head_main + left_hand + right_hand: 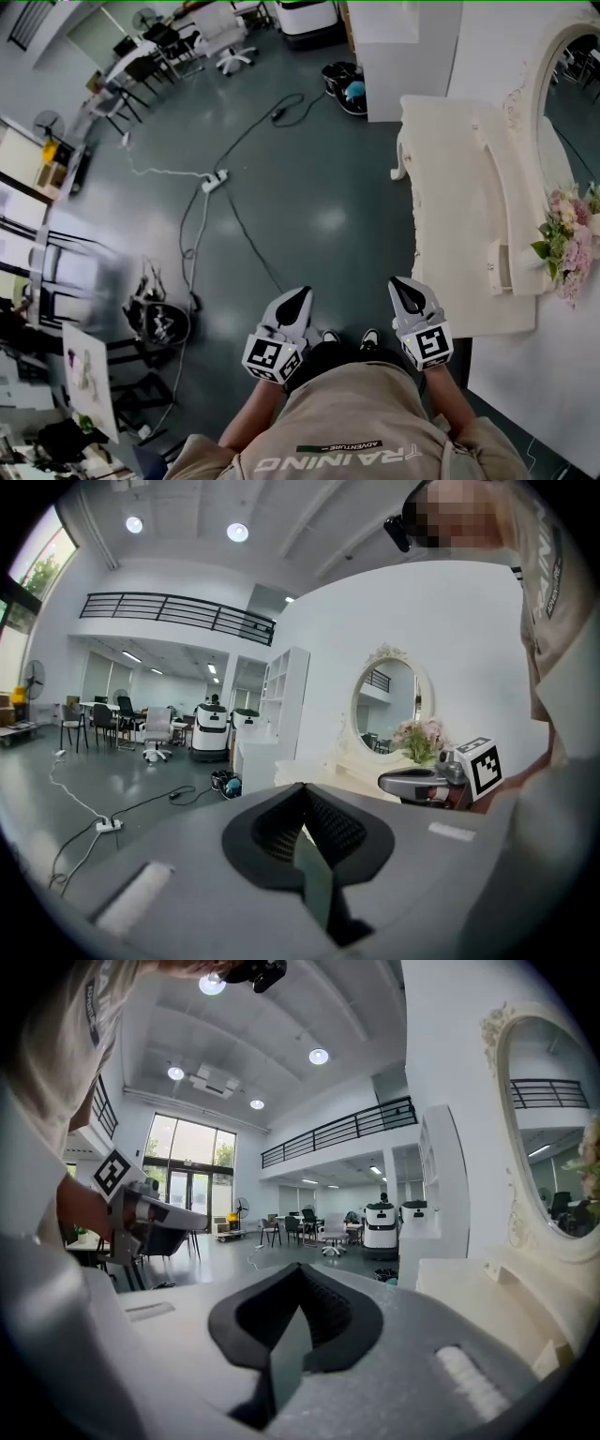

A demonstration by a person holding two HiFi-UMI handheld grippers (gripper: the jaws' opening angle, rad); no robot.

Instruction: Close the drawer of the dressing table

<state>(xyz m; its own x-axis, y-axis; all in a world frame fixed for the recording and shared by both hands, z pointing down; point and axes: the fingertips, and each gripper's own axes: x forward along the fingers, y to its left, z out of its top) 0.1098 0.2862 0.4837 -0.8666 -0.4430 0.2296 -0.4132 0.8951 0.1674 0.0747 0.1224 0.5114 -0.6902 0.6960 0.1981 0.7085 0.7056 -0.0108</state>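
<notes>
The cream dressing table point(450, 202) stands at the right, with an oval mirror point(567, 103) and pink flowers point(570, 239) on it. A small drawer point(500, 267) juts out from its raised back shelf. I hold both grippers close to my waist, left of the table and apart from it. My left gripper point(298, 298) is shut and empty, and so is my right gripper point(405, 289). In the left gripper view the jaws point(302, 803) meet, with the table point(328, 766) beyond. The right gripper view shows shut jaws point(300, 1307) and the table's top point(506, 1288) at the right.
Cables and a power strip point(215, 180) lie on the grey floor ahead. A white cabinet point(403, 56) stands beyond the table. Black bags point(159, 319) and desks with chairs point(141, 66) are at the left. A wheeled white machine point(211, 728) stands far back.
</notes>
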